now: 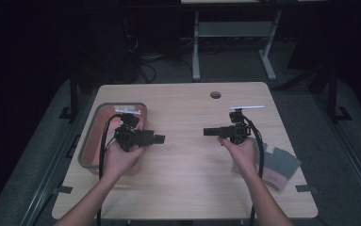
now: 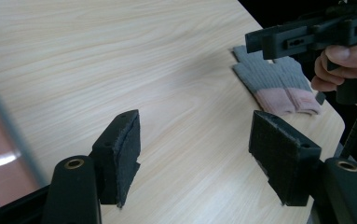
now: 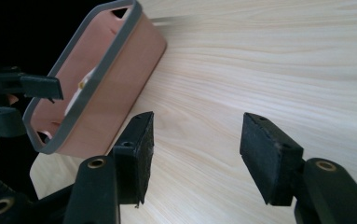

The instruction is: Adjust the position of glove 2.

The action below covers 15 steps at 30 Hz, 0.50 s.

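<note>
Two hands hold hand-held grippers above the wooden surface (image 1: 187, 155). The left hand-held gripper (image 1: 158, 139) and right hand-held gripper (image 1: 209, 132) face each other, both released and empty. Grey gloves (image 1: 278, 165) lie at the right edge, a pink bin (image 1: 89, 141) at the left edge. Judged step: approach; next, reaching and clasping a glove.

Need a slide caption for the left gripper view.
Open left gripper over the wooden table; grey gloves lie beyond.

A light wood-grain table (image 1: 187, 179) carries a round cable hole (image 1: 215, 94) near its far edge, about twelve o'clock. Beyond it, at one o'clock, the white legs of another desk (image 1: 196, 47) stand on grey floor, with cables (image 1: 143, 59) at eleven o'clock.
</note>
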{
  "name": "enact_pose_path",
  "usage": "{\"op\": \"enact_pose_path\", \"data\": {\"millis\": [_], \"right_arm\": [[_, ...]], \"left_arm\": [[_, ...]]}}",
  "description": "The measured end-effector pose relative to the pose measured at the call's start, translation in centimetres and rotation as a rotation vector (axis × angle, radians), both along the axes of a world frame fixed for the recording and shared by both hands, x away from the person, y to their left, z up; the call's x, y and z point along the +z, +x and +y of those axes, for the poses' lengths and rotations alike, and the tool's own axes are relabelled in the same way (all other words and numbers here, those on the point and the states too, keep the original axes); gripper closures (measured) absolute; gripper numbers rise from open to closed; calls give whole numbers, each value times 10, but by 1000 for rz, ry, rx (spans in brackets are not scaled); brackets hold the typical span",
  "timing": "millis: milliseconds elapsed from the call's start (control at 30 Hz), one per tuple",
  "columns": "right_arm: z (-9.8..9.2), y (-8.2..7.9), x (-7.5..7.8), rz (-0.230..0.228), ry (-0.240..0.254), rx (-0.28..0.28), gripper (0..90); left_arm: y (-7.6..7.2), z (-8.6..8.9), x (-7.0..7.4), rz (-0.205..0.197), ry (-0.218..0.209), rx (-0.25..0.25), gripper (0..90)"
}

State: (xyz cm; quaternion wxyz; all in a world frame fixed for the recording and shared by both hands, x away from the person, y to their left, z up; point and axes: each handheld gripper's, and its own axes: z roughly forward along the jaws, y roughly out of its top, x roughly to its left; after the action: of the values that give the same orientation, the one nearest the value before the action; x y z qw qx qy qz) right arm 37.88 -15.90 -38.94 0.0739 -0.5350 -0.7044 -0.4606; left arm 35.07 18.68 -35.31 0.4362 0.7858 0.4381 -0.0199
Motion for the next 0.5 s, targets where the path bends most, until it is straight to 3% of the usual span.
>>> {"op": "enact_pose_path", "data": {"millis": [500], "right_arm": [[-47,-15,-6,4,-2,-68,434]], "left_arm": [[-3,-46,-8,-6,-13,-76,330]]}}
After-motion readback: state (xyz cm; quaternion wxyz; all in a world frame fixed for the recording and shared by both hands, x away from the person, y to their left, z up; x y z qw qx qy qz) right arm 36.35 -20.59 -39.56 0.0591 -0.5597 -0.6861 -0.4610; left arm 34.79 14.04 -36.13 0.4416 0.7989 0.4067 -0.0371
